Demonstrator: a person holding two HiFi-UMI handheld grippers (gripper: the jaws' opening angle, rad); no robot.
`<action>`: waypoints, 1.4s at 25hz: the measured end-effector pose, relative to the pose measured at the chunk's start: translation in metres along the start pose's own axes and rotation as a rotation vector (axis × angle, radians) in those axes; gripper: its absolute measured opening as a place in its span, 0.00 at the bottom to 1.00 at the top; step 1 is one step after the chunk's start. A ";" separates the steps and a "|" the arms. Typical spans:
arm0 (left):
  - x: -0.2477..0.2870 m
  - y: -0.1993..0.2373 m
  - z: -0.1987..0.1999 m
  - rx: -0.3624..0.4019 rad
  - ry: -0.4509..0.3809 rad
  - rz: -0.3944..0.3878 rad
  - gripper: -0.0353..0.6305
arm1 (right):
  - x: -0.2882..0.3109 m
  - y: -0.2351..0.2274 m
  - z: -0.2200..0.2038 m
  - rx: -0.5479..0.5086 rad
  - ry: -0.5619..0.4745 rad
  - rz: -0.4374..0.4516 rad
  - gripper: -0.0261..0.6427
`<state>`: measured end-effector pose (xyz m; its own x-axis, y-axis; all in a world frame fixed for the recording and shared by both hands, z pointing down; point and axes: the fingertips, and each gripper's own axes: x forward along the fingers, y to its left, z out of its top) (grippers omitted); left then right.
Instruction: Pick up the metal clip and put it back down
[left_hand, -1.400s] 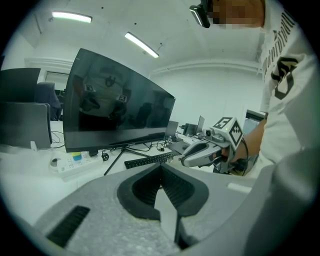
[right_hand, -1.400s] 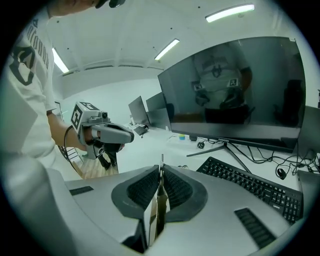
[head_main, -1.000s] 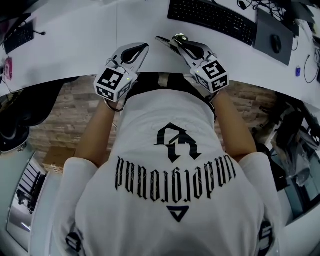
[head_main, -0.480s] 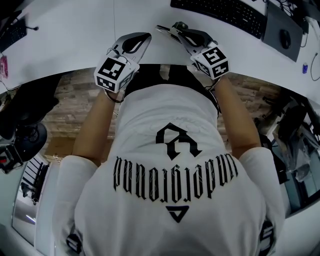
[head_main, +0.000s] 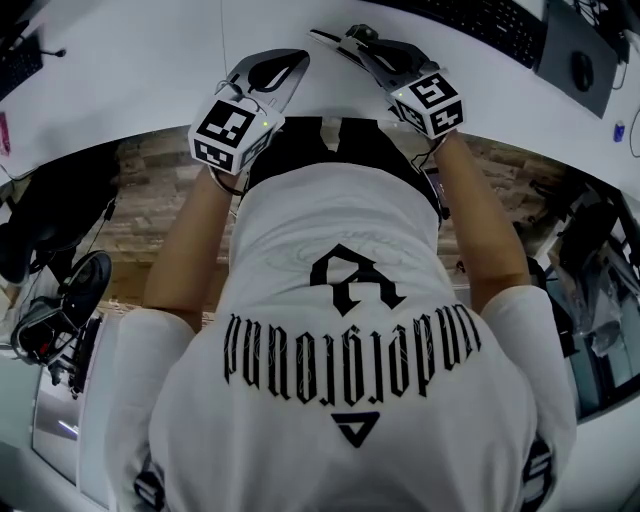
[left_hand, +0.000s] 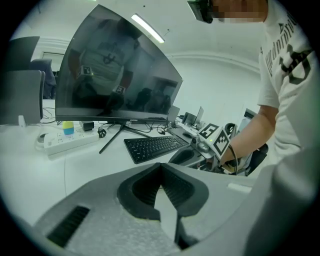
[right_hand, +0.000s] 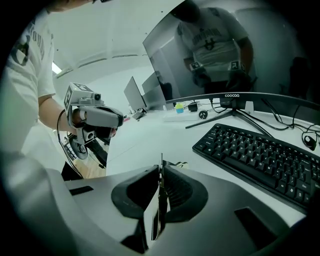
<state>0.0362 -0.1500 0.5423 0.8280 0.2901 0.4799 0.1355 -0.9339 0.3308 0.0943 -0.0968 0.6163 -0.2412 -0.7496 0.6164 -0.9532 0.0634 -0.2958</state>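
Note:
My right gripper (head_main: 352, 42) is over the white desk (head_main: 150, 70), shut on the metal clip (head_main: 325, 37), which sticks out past its tips as a thin dark sliver. In the right gripper view the clip (right_hand: 159, 210) stands edge-on as a thin metal plate, pinched between the two dark pads of the right gripper (right_hand: 161, 172). My left gripper (head_main: 288, 60) rests beside it to the left near the desk's front edge. Its jaws meet at the tips with nothing between them, as seen on the left gripper (left_hand: 161, 167).
A black keyboard (right_hand: 260, 155) lies just right of the right gripper, with a monitor (right_hand: 235, 50) on a stand behind it. A mouse (head_main: 583, 68) sits on a pad at the far right. A white power strip (left_hand: 65, 140) lies at the left of the desk.
Both grippers sit a little higher in the head view, farther over the desk. The clip stays pinched in the right jaws.

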 end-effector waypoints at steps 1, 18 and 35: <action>0.002 0.000 0.000 0.002 0.001 -0.003 0.07 | 0.002 -0.001 -0.002 -0.003 0.007 0.002 0.10; 0.009 -0.008 -0.001 0.010 0.006 -0.025 0.07 | 0.016 -0.019 -0.013 0.022 0.043 -0.030 0.10; 0.007 -0.014 0.008 0.018 -0.018 -0.026 0.07 | -0.005 -0.024 0.002 0.010 -0.004 -0.067 0.18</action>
<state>0.0444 -0.1365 0.5344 0.8337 0.3102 0.4568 0.1662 -0.9299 0.3281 0.1186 -0.0962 0.6185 -0.1757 -0.7545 0.6324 -0.9653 0.0062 -0.2609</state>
